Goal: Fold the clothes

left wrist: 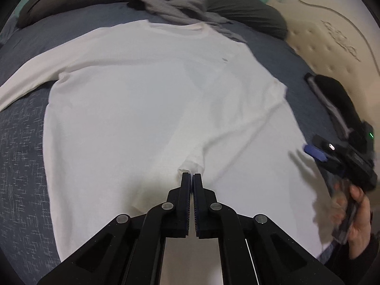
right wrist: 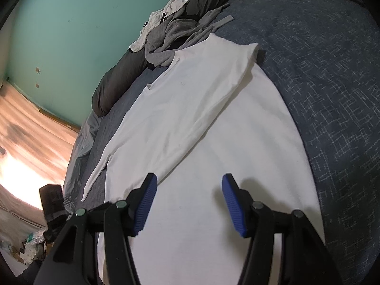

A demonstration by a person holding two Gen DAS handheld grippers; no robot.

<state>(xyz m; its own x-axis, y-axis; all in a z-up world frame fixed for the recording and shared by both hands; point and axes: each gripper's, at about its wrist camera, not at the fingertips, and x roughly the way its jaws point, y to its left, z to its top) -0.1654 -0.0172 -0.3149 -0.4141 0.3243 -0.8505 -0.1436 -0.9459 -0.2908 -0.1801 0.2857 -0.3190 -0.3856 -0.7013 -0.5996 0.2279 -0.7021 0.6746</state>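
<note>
A white long-sleeved shirt (left wrist: 133, 109) lies spread flat on the blue bedcover (left wrist: 21, 142). One sleeve (left wrist: 228, 123) is folded diagonally across its body, and the other sleeve (left wrist: 28, 78) stretches out to the left. My left gripper (left wrist: 191, 175) is shut on the cuff (left wrist: 190, 165) of the folded sleeve, low over the middle of the shirt. In the right wrist view my right gripper (right wrist: 190, 182) stands open above the shirt's lower body (right wrist: 190, 213), with nothing between its blue pads (right wrist: 147, 204). It also shows in the left wrist view as a blurred right gripper (left wrist: 315, 153) held by a hand (left wrist: 356, 216).
A heap of grey and white clothes (left wrist: 175, 2) lies at the far end against dark pillows (left wrist: 249, 9). A cream tufted headboard (left wrist: 332, 42) and a black item (left wrist: 332, 95) are at the right. A teal wall (right wrist: 71, 23) and wooden floor (right wrist: 30, 130) lie beyond the bed.
</note>
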